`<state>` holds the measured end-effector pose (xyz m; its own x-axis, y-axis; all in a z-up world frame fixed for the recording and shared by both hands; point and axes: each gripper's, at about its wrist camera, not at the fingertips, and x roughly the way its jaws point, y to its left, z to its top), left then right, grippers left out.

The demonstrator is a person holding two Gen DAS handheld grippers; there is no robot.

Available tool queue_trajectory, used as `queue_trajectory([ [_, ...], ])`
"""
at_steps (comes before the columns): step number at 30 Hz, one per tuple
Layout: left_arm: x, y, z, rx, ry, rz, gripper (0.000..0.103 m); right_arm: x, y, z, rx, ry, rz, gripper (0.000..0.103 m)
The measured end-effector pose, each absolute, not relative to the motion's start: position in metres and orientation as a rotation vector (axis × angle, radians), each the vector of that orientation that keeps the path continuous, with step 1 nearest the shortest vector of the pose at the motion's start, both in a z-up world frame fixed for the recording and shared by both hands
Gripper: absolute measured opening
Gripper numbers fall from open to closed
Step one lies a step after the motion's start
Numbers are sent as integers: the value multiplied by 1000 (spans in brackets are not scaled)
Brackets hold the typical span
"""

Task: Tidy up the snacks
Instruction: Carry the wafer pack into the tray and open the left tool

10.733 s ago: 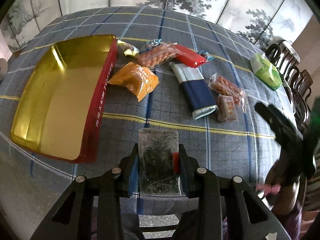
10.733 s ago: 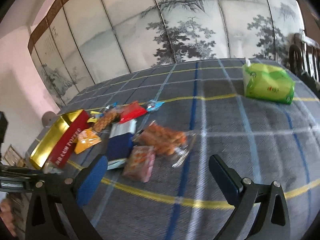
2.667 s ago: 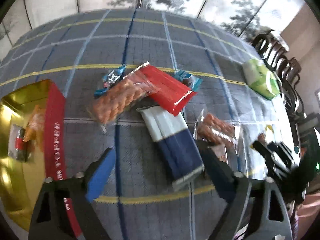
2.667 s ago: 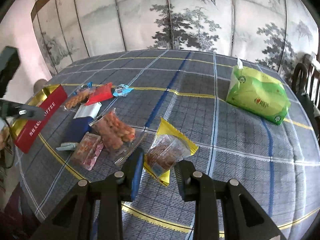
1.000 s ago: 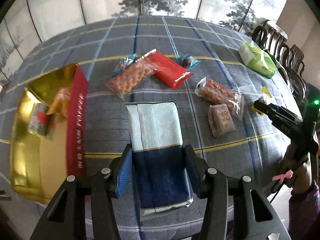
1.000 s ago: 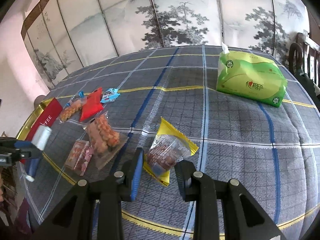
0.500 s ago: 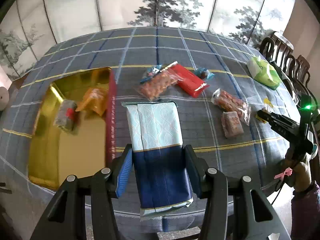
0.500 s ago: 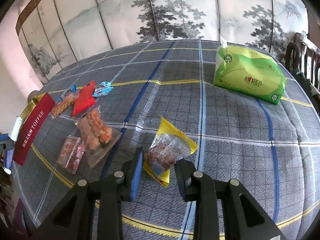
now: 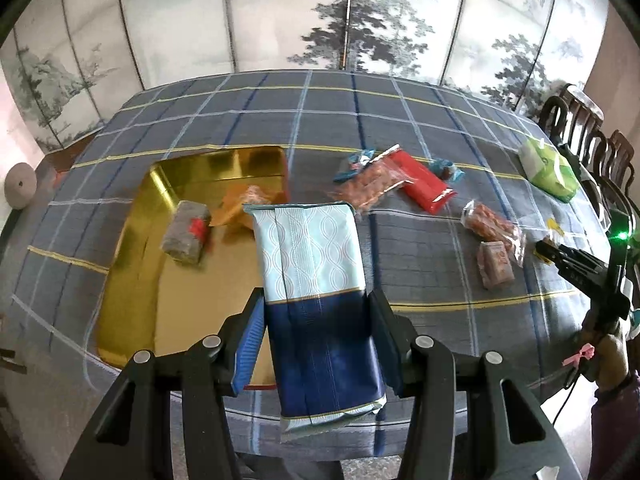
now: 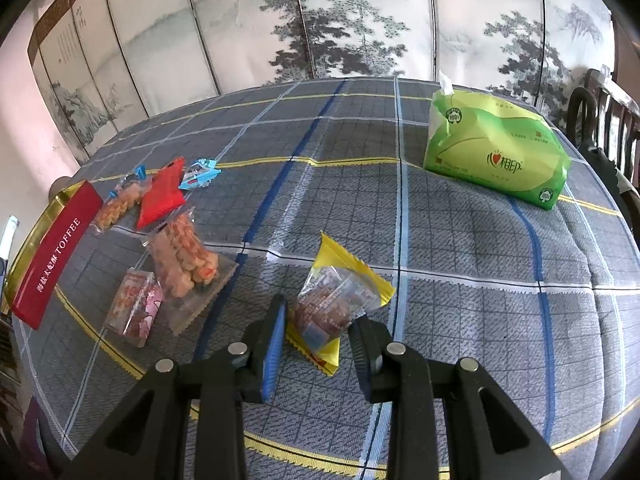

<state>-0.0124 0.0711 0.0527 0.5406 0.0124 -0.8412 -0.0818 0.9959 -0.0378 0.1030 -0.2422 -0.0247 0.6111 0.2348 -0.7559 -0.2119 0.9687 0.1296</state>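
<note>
My left gripper (image 9: 316,320) is shut on a long blue and pale teal packet (image 9: 312,280) and holds it above the right edge of the gold tin (image 9: 132,280). A grey tea packet (image 9: 186,232) and an orange packet (image 9: 240,206) lie in the tin. My right gripper (image 10: 318,328) is shut on a yellow-edged clear snack packet (image 10: 336,304) above the table. Loose snacks lie on the checked cloth: a red packet (image 9: 422,186), orange nut bags (image 9: 368,188) (image 9: 490,224) and a small pink packet (image 9: 496,264).
A green tissue pack (image 10: 492,156) stands at the far right. The tin's red side (image 10: 52,252) reads TOFFEE at the left of the right wrist view. Dark wooden chairs (image 9: 580,128) line the table's right side. A painted folding screen stands behind the table.
My left gripper has carried the blue packet left, from over the cloth to over the tin's right edge. My right gripper still holds the yellow packet and has barely moved.
</note>
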Motion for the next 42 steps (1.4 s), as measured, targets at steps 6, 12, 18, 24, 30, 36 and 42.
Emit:
queue_trajectory([
  [6, -12, 84, 51, -89, 1003, 78, 46, 103, -242, -25, 27, 876, 257, 30],
  [12, -10, 109, 52, -115, 998, 121, 46, 102, -242, -25, 26, 876, 257, 30],
  [18, -9, 141, 46, -137, 1016, 182, 46, 102, -242, -25, 26, 876, 257, 30],
  [24, -5, 167, 33, -147, 1044, 230, 47, 103, -242, -25, 26, 876, 257, 30],
  [30, 2, 177, 19, -130, 1069, 256, 47, 103, -242, -25, 27, 876, 257, 30],
  [36, 11, 185, 8, -124, 1087, 276, 43, 103, -242, -25, 26, 876, 257, 30],
  [42, 16, 191, -1, -111, 1096, 294, 42, 103, -242, -25, 26, 876, 257, 30],
])
